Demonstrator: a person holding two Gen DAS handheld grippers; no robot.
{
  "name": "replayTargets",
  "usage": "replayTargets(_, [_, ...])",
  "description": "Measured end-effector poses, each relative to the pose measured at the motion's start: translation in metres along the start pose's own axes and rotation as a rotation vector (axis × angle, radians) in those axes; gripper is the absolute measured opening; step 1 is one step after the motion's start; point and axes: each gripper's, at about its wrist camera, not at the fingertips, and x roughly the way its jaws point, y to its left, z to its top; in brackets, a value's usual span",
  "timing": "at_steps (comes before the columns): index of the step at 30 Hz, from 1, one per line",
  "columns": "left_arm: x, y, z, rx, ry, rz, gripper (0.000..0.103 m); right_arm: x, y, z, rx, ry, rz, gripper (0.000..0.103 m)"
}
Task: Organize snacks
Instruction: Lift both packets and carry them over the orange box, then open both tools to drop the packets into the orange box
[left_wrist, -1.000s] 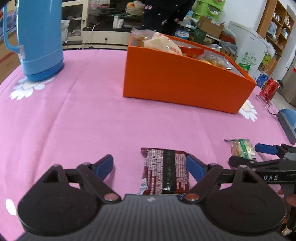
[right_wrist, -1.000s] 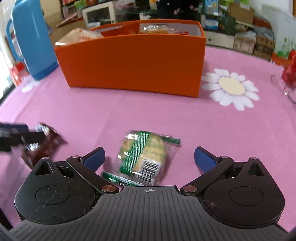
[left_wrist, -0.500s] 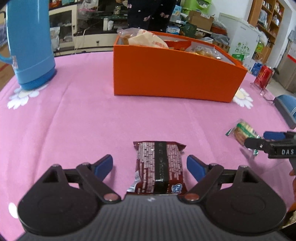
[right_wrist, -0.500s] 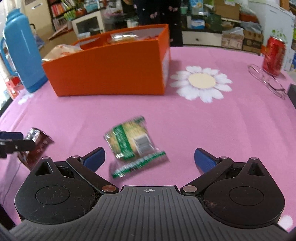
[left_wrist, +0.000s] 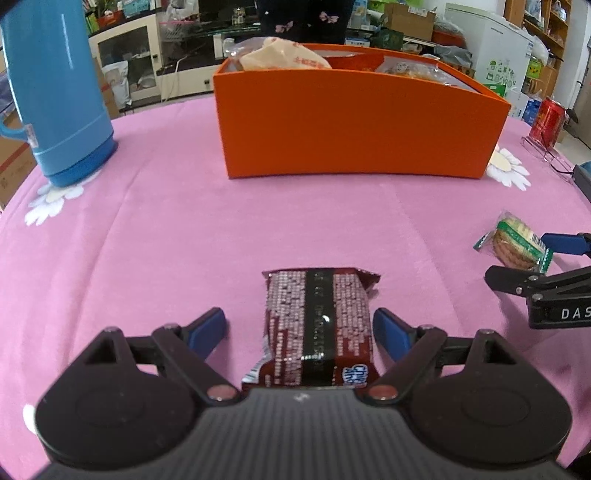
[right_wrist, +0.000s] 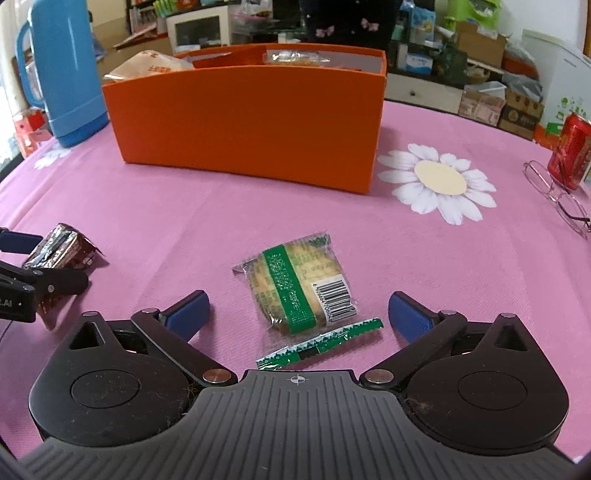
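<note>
Both grippers shifted: brown packet now centred in left gripper, green biscuit pack in right gripper. Both angled down at pink surface, jaws wide, gripping nothing.

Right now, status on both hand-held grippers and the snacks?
Left hand-held gripper open, straddling brown snack pack. Right hand-held gripper open around green biscuit pack. Neither gripped. Path to orange box clear.

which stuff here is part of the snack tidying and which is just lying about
Job: brown snack packet, green cracker packet, orange box, left gripper, right gripper.
Lying about: blue flask, red can, glasses.
</note>
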Motion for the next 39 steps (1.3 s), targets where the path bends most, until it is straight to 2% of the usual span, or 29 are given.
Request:
replayTargets(9, [0.000,-0.003,0.002,-0.001,0.017,0.001,0.086,-0.002,0.000,0.004,-0.013,0.009,0.020,0.091])
replayTargets(11, [-0.001,-0.006,0.001,0.013,0.016,-0.005,0.086,-0.003,0.003,0.005,-0.031,-0.009,0.019,0.079])
replayTargets(13, [-0.002,-0.008,0.001,0.031,0.010,-0.018,0.077,-0.003,0.004,0.004,-0.035,-0.008,0.020,0.068])
replayTargets(14, [-0.003,-0.008,0.001,0.043,0.006,-0.038,0.071,-0.004,0.003,0.003,-0.028,-0.013,0.024,0.054])
replayTargets(15, [-0.005,-0.009,0.001,0.052,-0.001,-0.052,0.054,-0.006,0.003,0.004,-0.037,-0.016,0.027,0.042])
replayTargets(16, [-0.007,-0.009,0.001,0.062,-0.005,-0.060,0.049,-0.010,0.002,0.004,-0.037,-0.020,0.041,0.032])
replayTargets(20, [-0.014,-0.002,-0.002,0.021,-0.002,-0.101,0.047,-0.017,0.000,0.000,-0.022,-0.018,0.056,0.032])
replayTargets(23, [-0.030,0.011,0.006,-0.046,-0.049,-0.142,0.047,-0.031,-0.005,-0.001,0.015,-0.052,0.082,0.032])
replayTargets(25, [-0.048,0.019,0.021,-0.076,-0.119,-0.182,0.047,-0.045,-0.012,0.005,0.055,-0.103,0.097,0.032])
replayTargets(27, [-0.059,0.023,0.044,-0.082,-0.163,-0.187,0.047,-0.063,-0.019,0.018,0.095,-0.177,0.112,0.032])
replayTargets(31, [-0.062,0.020,0.110,-0.086,-0.273,-0.182,0.047,-0.079,-0.024,0.072,0.110,-0.311,0.116,0.032])
replayTargets(35, [-0.034,0.012,0.171,-0.120,-0.321,-0.181,0.047,-0.057,-0.024,0.137,0.067,-0.402,0.061,0.032])
replayTargets(39, [0.014,0.004,0.209,-0.109,-0.290,-0.123,0.047,-0.008,-0.028,0.170,0.093,-0.400,0.055,0.032])
